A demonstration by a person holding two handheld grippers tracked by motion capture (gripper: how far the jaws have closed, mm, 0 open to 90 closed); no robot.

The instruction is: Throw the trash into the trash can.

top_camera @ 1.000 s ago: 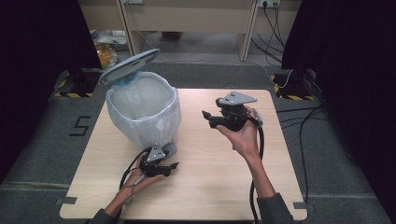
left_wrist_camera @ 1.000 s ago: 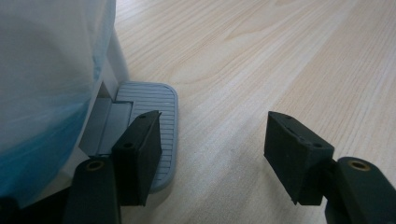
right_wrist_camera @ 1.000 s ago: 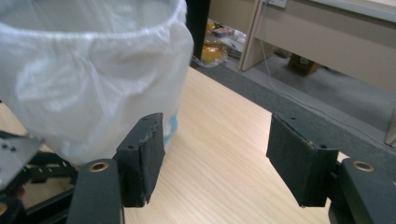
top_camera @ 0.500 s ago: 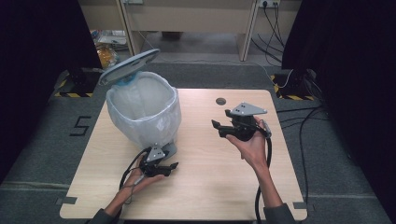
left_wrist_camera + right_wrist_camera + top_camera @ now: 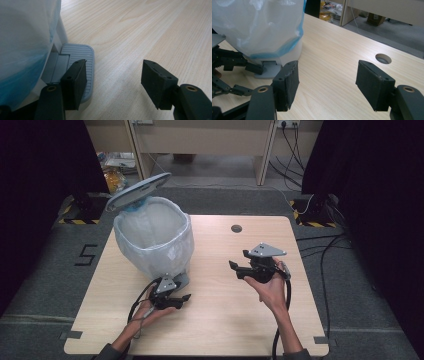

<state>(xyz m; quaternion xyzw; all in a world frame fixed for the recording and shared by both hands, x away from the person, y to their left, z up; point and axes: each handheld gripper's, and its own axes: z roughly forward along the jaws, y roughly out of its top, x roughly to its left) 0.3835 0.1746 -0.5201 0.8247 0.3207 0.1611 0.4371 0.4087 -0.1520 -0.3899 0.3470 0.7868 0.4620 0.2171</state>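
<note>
Right gripper point(image 5: 239, 268) has sunk closer to table point(image 5: 220, 330).

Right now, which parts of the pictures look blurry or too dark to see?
In the high view, both side edges are black, though the table is evenly lit. In the left gripper view, the bin bag up close is a soft, washed-out blur while the pedal stays sharp. In the right gripper view, the far floor looks fuzzy.
</note>
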